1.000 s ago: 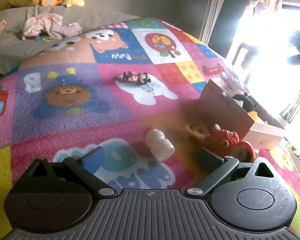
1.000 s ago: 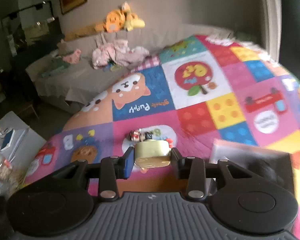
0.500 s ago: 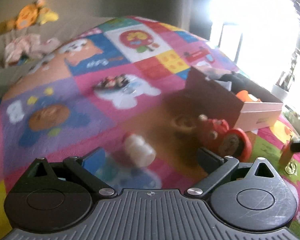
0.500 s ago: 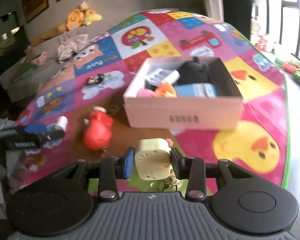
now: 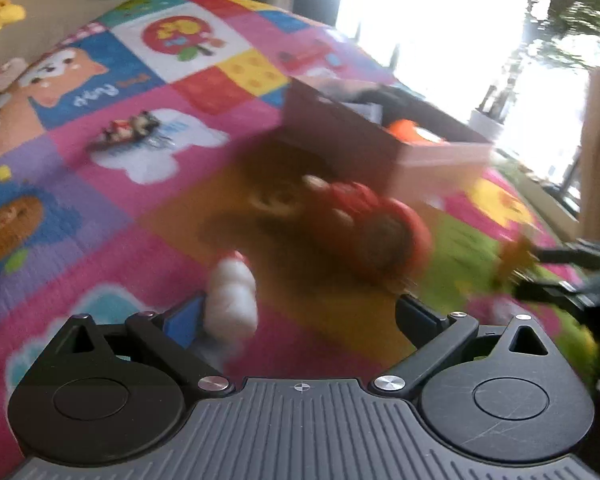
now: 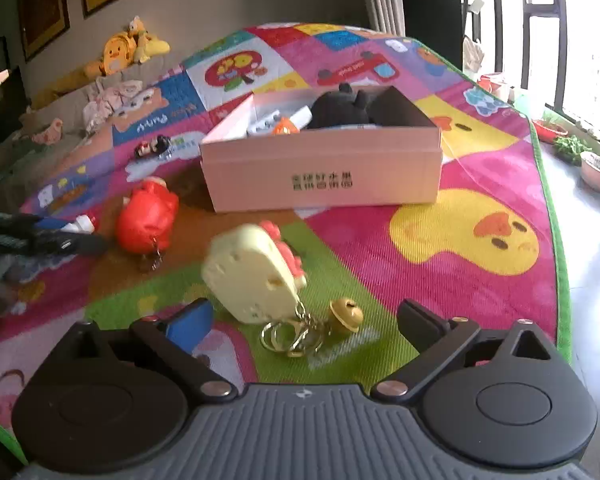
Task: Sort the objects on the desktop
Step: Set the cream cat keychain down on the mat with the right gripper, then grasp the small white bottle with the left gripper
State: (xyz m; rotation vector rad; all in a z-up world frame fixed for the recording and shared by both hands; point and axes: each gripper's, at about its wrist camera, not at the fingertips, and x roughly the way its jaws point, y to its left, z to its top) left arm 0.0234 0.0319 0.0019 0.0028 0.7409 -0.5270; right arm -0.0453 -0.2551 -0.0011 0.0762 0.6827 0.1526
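Note:
My right gripper (image 6: 304, 320) is open. A cream cheese-shaped keychain (image 6: 252, 272) with key rings and a gold bell (image 6: 346, 314) lies on the mat between its fingers. My left gripper (image 5: 300, 316) is open. A small white bottle (image 5: 232, 292) lies by its left finger (image 5: 184, 320), and a red plush toy (image 5: 372, 228) lies ahead; the view is blurred. The pink box (image 6: 320, 172) holds a black plush, an orange item and white items. The red plush (image 6: 148, 216) lies left of the box.
A colourful play mat (image 6: 460, 240) covers the surface; its green edge runs along the right. A small black-and-red figure keychain (image 6: 152, 146) lies beyond the box, also in the left wrist view (image 5: 128, 130). Sofa with plush toys (image 6: 124, 50) stands behind.
My right gripper opened and let go of the cheese keychain, which now lies on the mat. My left gripper swung right and closer to the white bottle and red plush.

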